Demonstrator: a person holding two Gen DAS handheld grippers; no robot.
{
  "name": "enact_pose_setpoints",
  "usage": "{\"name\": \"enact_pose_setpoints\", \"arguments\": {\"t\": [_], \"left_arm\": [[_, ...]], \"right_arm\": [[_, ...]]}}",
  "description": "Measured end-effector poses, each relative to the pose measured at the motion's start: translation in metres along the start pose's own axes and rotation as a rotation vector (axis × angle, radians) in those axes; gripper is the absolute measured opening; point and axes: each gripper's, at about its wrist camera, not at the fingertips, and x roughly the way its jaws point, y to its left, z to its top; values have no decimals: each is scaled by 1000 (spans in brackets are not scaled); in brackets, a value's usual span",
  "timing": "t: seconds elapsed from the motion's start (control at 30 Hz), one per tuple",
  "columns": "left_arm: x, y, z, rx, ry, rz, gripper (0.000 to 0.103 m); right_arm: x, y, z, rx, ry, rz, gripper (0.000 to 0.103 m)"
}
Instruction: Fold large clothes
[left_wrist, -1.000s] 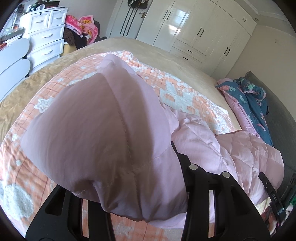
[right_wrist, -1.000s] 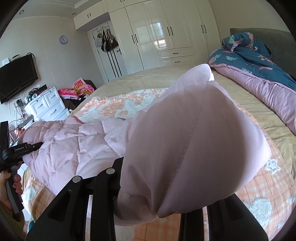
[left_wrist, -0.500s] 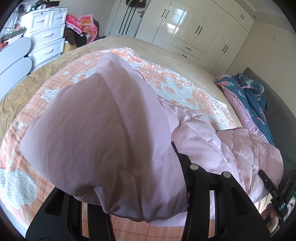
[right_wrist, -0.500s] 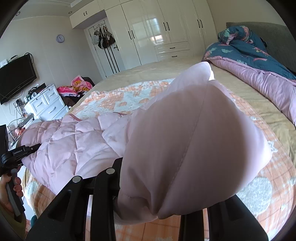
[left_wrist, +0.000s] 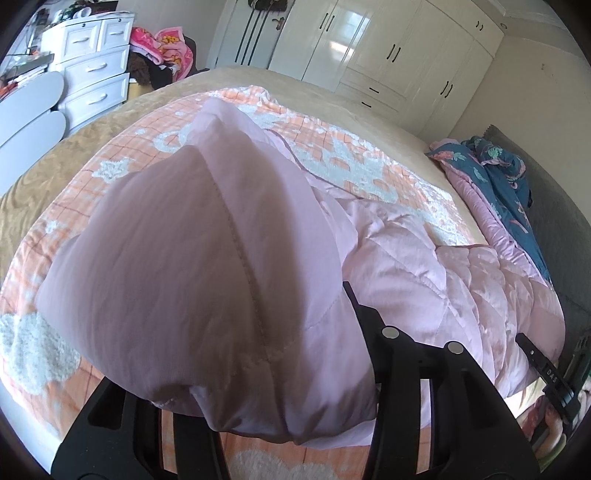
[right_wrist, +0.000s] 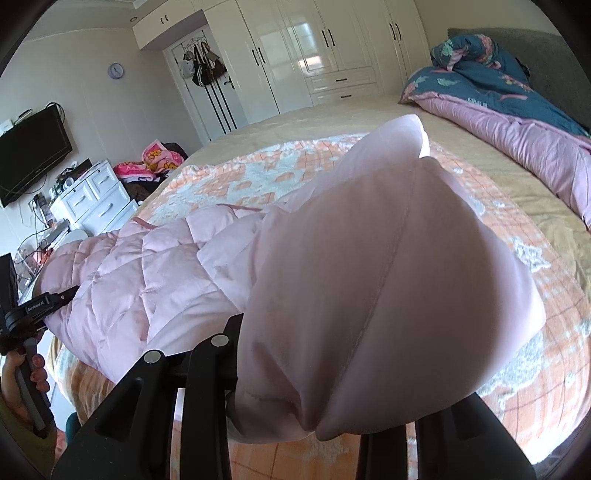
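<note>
Pink quilted jacket (left_wrist: 424, 258) spread on the orange blanket (left_wrist: 351, 162), stretched between both tools. Left gripper (left_wrist: 258, 417) clamped on a bunched fold of it, jaws easing apart with cloth between. Right gripper (right_wrist: 314, 413) clenched on another fold, draped ahead over its fingers. Left hand (right_wrist: 22, 373) gripping the far handle.

Place: a home bedroom.
Bed: a wide bed (right_wrist: 303, 122) with a peach checked blanket (left_wrist: 351, 155) lies directly under and ahead of both grippers.
Storage: glossy white wardrobes (right_wrist: 325, 48) stand beyond the bed.
Furnishings: white drawers (left_wrist: 92, 74) far left; wall television (right_wrist: 29, 147); wall clock (right_wrist: 116, 70).
</note>
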Motion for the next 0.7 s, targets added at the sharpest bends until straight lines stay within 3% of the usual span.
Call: {"name": "enact_pose_setpoints", "arguments": {"t": [0.7], "left_arm": [[13, 16, -23, -24, 55, 19, 42]], "right_arm": [[30, -21, -9, 126, 135, -26, 38]]}}
